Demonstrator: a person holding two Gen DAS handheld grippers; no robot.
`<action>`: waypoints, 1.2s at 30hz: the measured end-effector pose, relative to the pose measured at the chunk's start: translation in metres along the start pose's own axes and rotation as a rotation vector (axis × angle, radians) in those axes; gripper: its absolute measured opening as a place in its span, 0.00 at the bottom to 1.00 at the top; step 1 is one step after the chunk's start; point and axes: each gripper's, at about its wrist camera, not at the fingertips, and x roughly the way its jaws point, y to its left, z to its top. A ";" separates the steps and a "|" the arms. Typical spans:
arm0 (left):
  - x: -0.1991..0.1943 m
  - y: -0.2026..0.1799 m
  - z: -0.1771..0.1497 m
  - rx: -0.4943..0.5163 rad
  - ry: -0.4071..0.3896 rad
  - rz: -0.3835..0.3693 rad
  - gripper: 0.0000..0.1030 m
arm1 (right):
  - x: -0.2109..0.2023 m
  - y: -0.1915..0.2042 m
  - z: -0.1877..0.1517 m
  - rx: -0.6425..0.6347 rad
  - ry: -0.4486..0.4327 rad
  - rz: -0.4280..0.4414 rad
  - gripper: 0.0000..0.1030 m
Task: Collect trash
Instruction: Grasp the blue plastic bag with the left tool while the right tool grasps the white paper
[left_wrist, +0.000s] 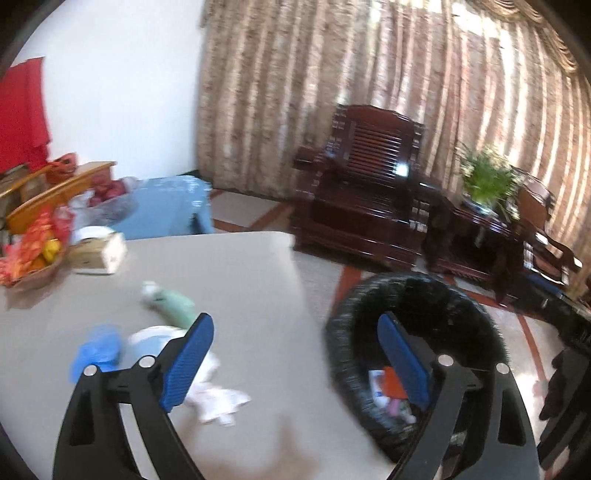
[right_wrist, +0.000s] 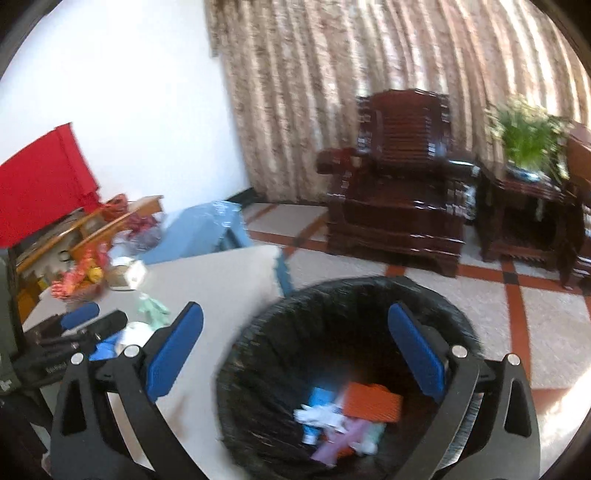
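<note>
A black-lined trash bin (right_wrist: 351, 306) stands on the floor beside the grey table (right_wrist: 229, 273); several scraps lie in it, among them an orange box (right_wrist: 373, 402). My right gripper (right_wrist: 295, 354) hovers open over the bin, nothing between its blue pads. My left gripper (left_wrist: 295, 362) is open too, straddling the table edge, with the bin (left_wrist: 417, 291) to its right. On the table lie a pale green bottle (left_wrist: 173, 302), a blue wrapper (left_wrist: 98, 349), a white-and-blue cup-like item (left_wrist: 147, 341) and crumpled white tissue (left_wrist: 218, 398). The left gripper (right_wrist: 88, 321) also shows in the right wrist view.
A fruit basket (left_wrist: 33, 258) and a tissue box (left_wrist: 98, 253) sit at the table's far left. A blue stool (left_wrist: 177, 206) stands behind the table. Dark wooden armchairs (left_wrist: 369, 177) and a potted plant (left_wrist: 484, 177) line the curtain. Dark clothing (left_wrist: 569, 387) hangs at the right.
</note>
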 end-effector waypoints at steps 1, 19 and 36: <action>-0.004 0.008 -0.002 -0.004 -0.003 0.019 0.86 | 0.004 0.010 0.002 -0.012 0.002 0.018 0.95; -0.026 0.156 -0.053 -0.110 0.042 0.324 0.86 | 0.103 0.171 -0.032 -0.198 0.133 0.244 0.94; 0.041 0.202 -0.071 -0.173 0.167 0.343 0.86 | 0.162 0.196 -0.074 -0.262 0.263 0.210 0.85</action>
